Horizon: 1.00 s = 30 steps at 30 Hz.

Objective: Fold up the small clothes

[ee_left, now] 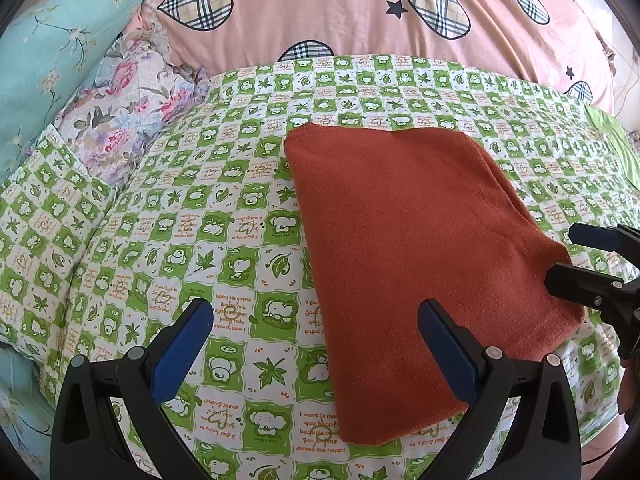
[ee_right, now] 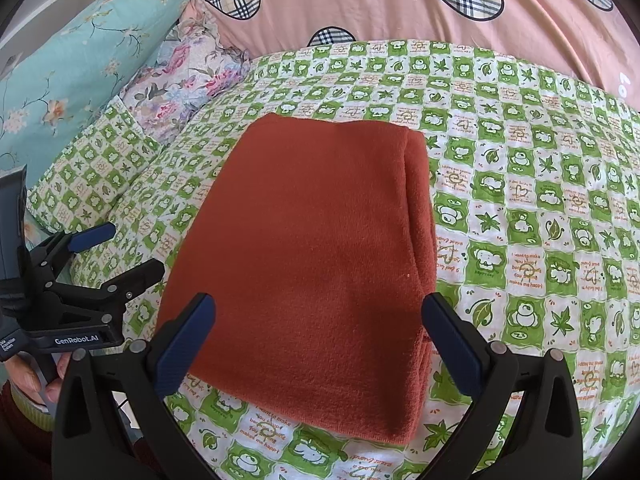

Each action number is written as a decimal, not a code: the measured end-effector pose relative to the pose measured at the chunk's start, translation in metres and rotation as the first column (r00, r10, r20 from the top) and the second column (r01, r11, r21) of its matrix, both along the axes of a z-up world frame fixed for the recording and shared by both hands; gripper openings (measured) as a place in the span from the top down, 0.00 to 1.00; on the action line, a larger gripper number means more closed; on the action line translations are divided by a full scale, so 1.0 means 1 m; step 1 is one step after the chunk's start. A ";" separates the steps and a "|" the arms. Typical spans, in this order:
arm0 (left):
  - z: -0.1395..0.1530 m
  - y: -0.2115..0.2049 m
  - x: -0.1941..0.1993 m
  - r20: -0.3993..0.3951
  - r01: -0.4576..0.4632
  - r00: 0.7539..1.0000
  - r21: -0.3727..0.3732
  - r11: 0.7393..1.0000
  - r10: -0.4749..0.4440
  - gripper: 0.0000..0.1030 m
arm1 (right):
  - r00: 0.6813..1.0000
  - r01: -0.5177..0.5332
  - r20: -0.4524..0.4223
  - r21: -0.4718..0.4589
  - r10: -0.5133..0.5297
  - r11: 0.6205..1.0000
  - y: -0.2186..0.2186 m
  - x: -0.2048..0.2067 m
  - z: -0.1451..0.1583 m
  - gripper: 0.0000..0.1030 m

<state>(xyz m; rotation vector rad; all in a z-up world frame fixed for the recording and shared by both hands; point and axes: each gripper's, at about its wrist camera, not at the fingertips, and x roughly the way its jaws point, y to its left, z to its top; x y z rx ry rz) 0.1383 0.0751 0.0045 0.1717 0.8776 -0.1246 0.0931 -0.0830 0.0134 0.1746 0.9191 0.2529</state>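
Observation:
A rust-orange knit garment (ee_left: 416, 248) lies folded into a flat rectangle on the green-and-white checked bed sheet (ee_left: 200, 216). It also shows in the right wrist view (ee_right: 312, 240). My left gripper (ee_left: 316, 344) is open and empty, above the garment's near left edge. My right gripper (ee_right: 320, 336) is open and empty, above the garment's near end. The right gripper shows at the right edge of the left wrist view (ee_left: 576, 258), open beside the garment's right side. The left gripper shows at the left of the right wrist view (ee_right: 124, 252), open beside the garment's left side.
A pink quilt with plaid hearts (ee_left: 360, 12) is piled behind the sheet. A floral pillow (ee_left: 132, 108) and a teal flowered pillow (ee_left: 52, 52) lie at the far left. A matching checked pillow (ee_left: 44, 232) sits at the left. A green cloth (ee_left: 616, 144) lies at the far right.

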 end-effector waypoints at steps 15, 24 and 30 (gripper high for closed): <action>0.000 0.000 0.000 0.000 0.000 1.000 -0.002 1.000 0.000 0.01 | 1.000 0.000 0.003 0.002 0.000 1.000 0.000 0.001 0.001 0.00; 0.000 -0.001 0.000 0.000 0.002 1.000 -0.002 1.000 -0.002 0.01 | 1.000 0.000 -0.001 0.006 0.000 1.000 -0.003 0.004 0.002 0.00; 0.002 -0.001 0.005 0.006 0.001 1.000 -0.019 1.000 0.000 0.01 | 1.000 -0.002 -0.001 0.009 0.002 1.000 -0.004 0.007 0.003 0.00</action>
